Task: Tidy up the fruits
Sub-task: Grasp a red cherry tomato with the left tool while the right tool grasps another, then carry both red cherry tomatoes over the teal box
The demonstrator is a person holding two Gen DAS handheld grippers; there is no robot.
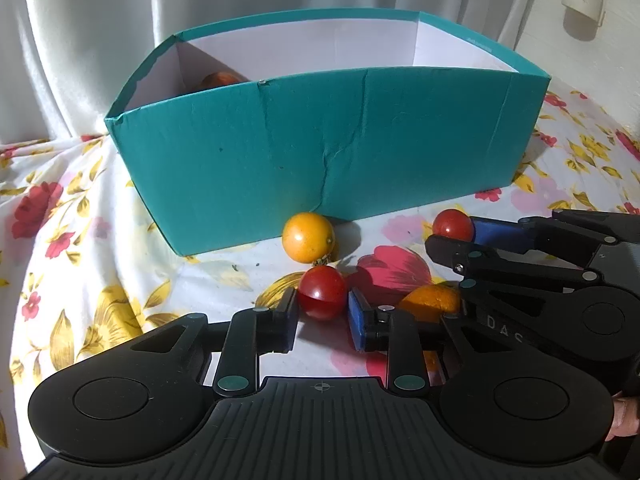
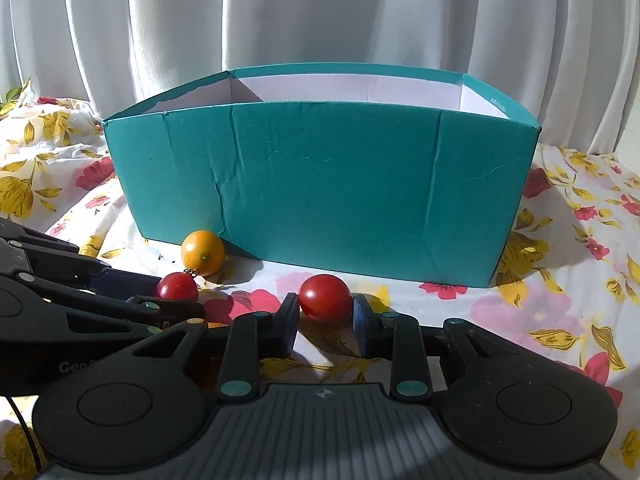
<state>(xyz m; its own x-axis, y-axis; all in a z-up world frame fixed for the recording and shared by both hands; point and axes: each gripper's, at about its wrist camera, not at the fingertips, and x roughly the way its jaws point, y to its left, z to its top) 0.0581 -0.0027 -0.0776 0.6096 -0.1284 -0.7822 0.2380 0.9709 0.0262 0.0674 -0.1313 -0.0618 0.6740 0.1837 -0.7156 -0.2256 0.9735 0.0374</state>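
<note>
Both tools w/ small glossy red tomatoes [image 1: 322, 293] [image 2: 325, 298]

Pleated white curtain [image 2: 320, 20] behind; floral cloth [image 2: 560, 280], red and yellow blooms, covering the counter; strong light casts hard shadows, possibly from a window.

Left gripper [image 1: 323, 312]: matte black plastic body, ribbed grey centre plate with a small crosshair mark, two round raised discs, teal-capped pivot pins, blue pads. Right gripper [image 2: 325, 312]: same build, pale logo on ribbed plate. White lettering on each casing's side, partly hidden. Thin black cable at lower left, right wrist view.
</note>
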